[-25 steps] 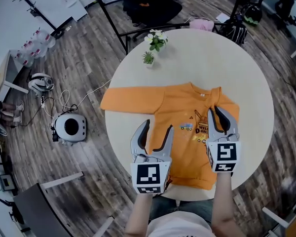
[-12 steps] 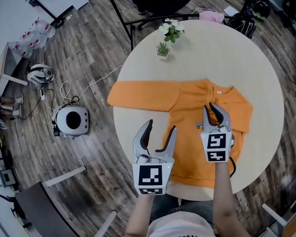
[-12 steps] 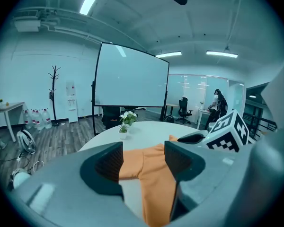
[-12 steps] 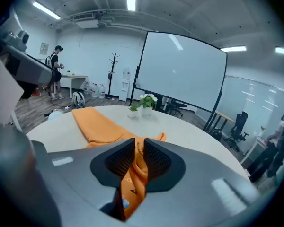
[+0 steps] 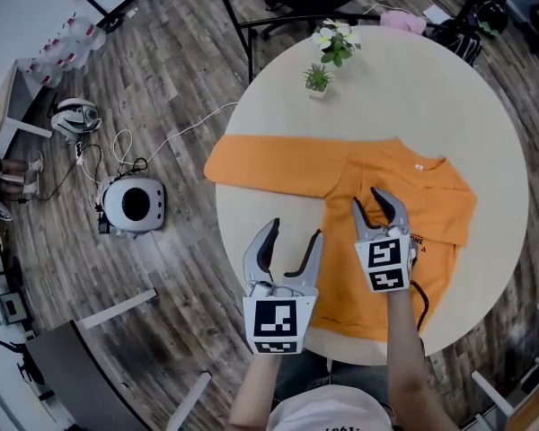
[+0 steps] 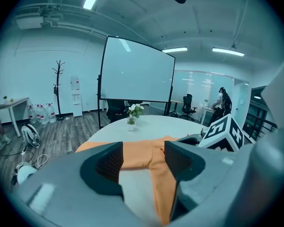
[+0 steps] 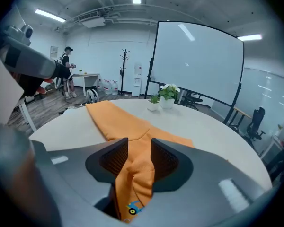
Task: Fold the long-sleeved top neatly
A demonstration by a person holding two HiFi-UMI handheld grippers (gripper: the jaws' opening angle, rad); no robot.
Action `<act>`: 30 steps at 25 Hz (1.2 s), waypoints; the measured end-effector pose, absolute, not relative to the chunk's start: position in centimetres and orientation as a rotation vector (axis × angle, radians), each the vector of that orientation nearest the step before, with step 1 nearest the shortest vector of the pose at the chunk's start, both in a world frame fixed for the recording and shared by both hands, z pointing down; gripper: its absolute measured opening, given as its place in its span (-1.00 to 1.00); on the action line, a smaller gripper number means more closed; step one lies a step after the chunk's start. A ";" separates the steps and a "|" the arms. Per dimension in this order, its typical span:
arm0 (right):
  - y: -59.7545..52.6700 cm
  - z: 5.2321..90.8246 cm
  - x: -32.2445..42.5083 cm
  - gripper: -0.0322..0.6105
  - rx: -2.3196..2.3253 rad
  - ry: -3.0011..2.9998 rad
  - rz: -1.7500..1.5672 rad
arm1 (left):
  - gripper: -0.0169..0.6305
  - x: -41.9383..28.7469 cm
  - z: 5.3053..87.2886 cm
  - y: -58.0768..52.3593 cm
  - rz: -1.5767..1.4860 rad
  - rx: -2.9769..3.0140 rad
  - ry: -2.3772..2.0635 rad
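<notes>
At the left of the head view, a round white machine [image 5: 133, 205] sits on the wooden floor [image 5: 162, 79] with a loose cable beside it. The round bench [image 5: 404, 88] fills the middle and right. The orange top [image 5: 413, 182] lies spread on it, with one sleeve [image 5: 269, 164] stretched straight out to the bench's left edge. Two small potted plants [image 5: 317, 79] stand near the upper rim.

Low in the frame, the left gripper [image 5: 292, 236] hovers at the bench's near edge, just left of the top's body. Its jaws are wide apart with nothing between them.

To its right, the right gripper [image 5: 370, 203] is down on the chest of the top. Its jaws have just been opening and now stand partly apart, with a raised fold of orange cloth between them.
</notes>
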State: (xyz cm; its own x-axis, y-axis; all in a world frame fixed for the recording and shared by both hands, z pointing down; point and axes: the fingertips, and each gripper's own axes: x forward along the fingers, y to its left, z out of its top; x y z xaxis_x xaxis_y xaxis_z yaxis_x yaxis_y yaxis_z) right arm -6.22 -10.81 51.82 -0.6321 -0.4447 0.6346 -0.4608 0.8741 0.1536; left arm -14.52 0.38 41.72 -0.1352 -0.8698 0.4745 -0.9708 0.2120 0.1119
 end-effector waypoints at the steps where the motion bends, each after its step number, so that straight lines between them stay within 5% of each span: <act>1: -10.7 52.0 -6.2 -0.34 0.648 -2.339 0.031 | -0.10 -14.8 41.9 0.5 0.307 1.694 -2.056; 9: -10.9 55.8 -5.1 -0.30 0.634 -2.199 0.119 | -0.10 -15.7 42.1 1.0 0.287 1.663 -2.072; 17: -11.7 55.8 -4.9 -0.73 0.717 -2.203 0.169 | -0.10 -15.7 42.0 1.1 0.290 1.663 -2.073; 30: -13.7 54.7 -7.0 -0.73 0.865 -2.278 0.202 | -0.10 -16.9 42.0 2.0 0.267 1.631 -2.100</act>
